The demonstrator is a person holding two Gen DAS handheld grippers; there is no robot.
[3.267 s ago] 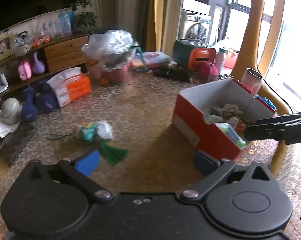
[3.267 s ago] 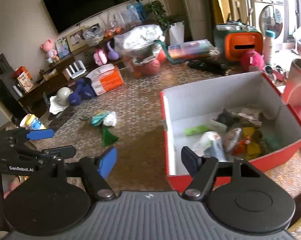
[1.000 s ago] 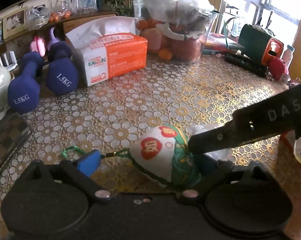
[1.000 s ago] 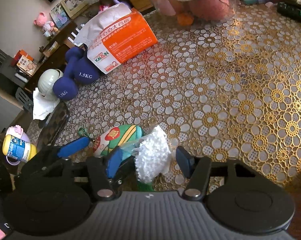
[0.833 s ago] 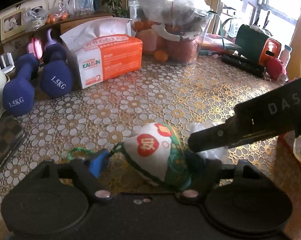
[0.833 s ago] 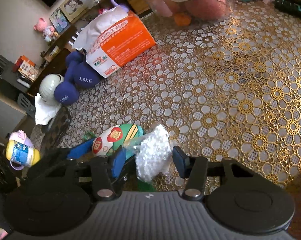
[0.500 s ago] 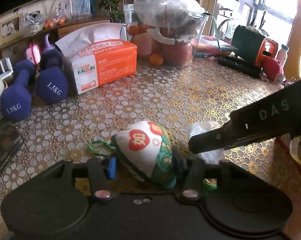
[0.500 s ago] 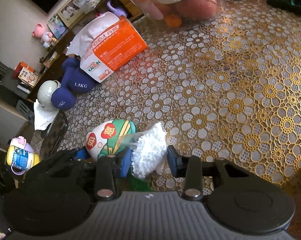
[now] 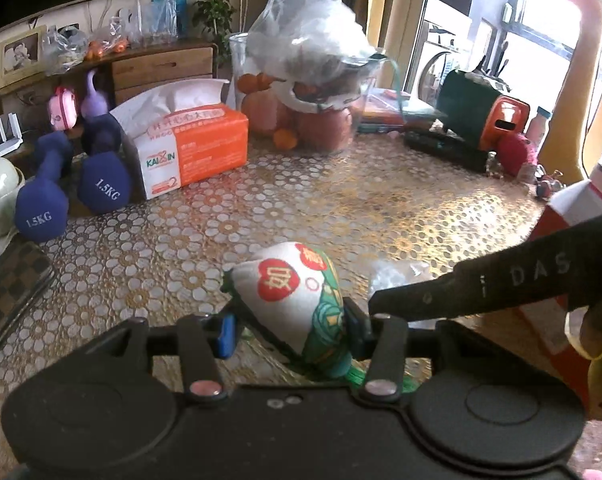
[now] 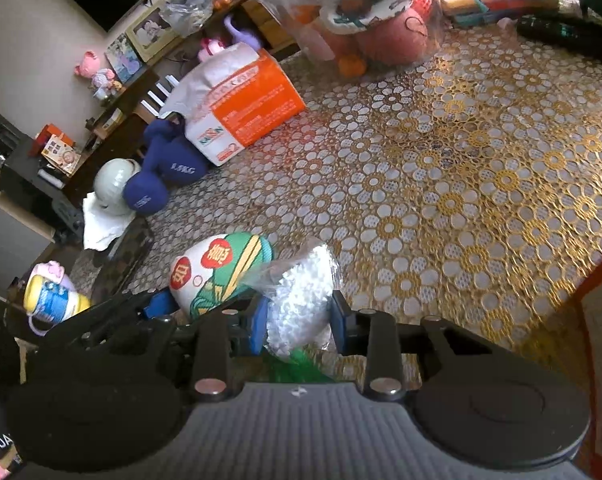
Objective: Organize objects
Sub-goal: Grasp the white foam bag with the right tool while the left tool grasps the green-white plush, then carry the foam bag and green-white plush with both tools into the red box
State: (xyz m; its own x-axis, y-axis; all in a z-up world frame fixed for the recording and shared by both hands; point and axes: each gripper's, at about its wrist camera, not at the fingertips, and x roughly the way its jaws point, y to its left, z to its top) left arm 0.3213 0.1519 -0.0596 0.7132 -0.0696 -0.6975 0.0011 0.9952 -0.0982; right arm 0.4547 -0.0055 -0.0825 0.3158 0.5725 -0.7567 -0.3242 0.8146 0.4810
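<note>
Red box point(image 9: 563, 216) in left view only (right: yellow bottle point(image 10: 49, 300)).

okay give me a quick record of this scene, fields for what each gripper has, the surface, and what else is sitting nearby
left gripper: closed on the embroidered pouch
right gripper: jaws closing on the clear bag of white pellets
surface: table under a gold floral lace cover
nearby: orange tissue pack, two blue dumbbells, bagged fruit
far right: corner of a red box
</note>
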